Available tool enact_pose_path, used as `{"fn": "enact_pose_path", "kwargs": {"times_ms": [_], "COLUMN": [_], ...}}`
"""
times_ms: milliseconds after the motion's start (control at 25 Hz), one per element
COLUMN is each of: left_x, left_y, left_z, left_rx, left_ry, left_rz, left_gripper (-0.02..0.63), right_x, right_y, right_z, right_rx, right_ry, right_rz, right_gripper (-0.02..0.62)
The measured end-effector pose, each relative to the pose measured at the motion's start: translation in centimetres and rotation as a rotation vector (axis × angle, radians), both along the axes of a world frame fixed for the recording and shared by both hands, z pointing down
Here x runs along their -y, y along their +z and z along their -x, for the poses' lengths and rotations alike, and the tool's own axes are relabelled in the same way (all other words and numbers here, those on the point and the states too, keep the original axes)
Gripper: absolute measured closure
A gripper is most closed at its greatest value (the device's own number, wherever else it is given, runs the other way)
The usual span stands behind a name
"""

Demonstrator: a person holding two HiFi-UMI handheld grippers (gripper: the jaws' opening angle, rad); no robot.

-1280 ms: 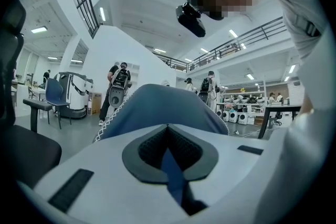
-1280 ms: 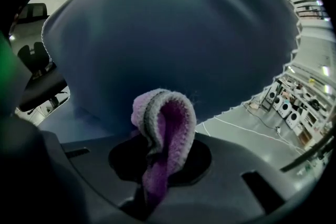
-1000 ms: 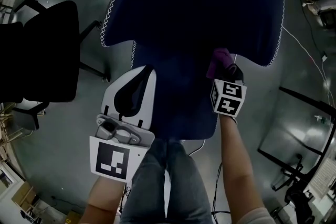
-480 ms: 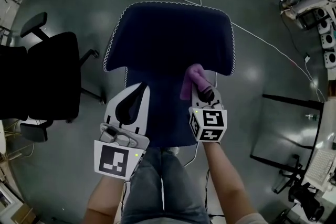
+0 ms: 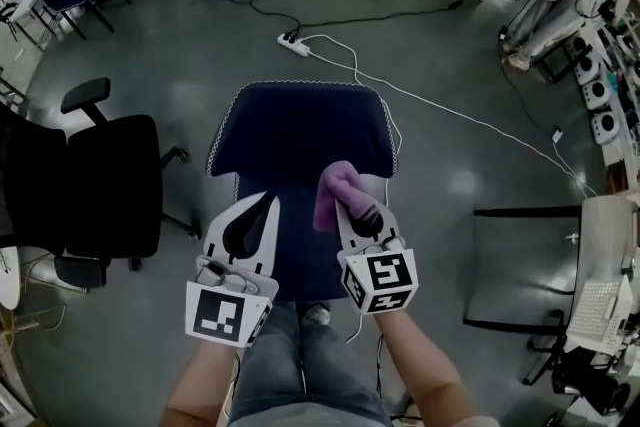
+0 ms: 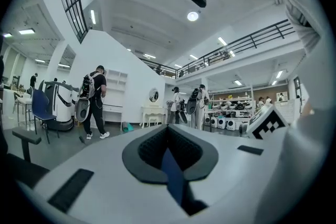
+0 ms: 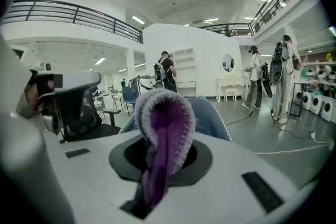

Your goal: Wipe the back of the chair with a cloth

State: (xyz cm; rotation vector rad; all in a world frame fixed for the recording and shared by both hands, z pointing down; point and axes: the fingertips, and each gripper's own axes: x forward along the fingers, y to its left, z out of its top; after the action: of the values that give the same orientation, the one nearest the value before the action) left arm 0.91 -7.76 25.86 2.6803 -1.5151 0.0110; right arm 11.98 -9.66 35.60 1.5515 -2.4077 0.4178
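Observation:
A dark blue chair [image 5: 296,137] with white stitched edging stands in front of me in the head view, its back [image 5: 295,250] nearest my legs. My right gripper [image 5: 352,207] is shut on a purple cloth [image 5: 336,192], which sticks up from the jaws over the chair back's right side. In the right gripper view the folded cloth [image 7: 164,131] fills the jaws, with the blue chair [image 7: 211,117] just behind. My left gripper [image 5: 252,205] hangs at the back's left edge, shut and holding nothing; the left gripper view shows only a thin blue sliver between its jaws.
A black office chair [image 5: 100,185] stands close at the left. A white power strip [image 5: 294,42] and cable lie on the floor beyond the blue chair. A black-framed table [image 5: 520,260] is at the right. People [image 6: 94,105] stand farther off.
The view has drawn up and back, so the chair looks smaller. My right gripper has carried the cloth down the chair back towards me and leftward. The left gripper has stayed beside the back.

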Motion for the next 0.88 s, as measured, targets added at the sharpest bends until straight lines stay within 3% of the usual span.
{"fn": "enact_pose_path", "kwargs": {"times_ms": [440, 720, 880], "left_x": [-3.4, -5.8, -7.3], "left_y": [-5.9, -8.8, -9.8], "left_z": [-3.5, -4.3, -4.7], "left_rx": [0.003, 0.003, 0.01], "left_ry": [0.068, 0.088, 0.104], "left_rz": [-0.025, -0.052, -0.059], "left_gripper": [0.594, 0.594, 0.594], "right_x": [-4.0, -7.0, -8.5], "right_y": [-11.4, -16.7, -18.7], "right_z": [-0.4, -0.1, -0.1], "right_rx": [0.075, 0.078, 0.132], "right_ry": [-0.059, -0.113, -0.126], "right_rz": [-0.132, -0.23, -0.26], "right_gripper": [0.54, 0.54, 0.538]}}
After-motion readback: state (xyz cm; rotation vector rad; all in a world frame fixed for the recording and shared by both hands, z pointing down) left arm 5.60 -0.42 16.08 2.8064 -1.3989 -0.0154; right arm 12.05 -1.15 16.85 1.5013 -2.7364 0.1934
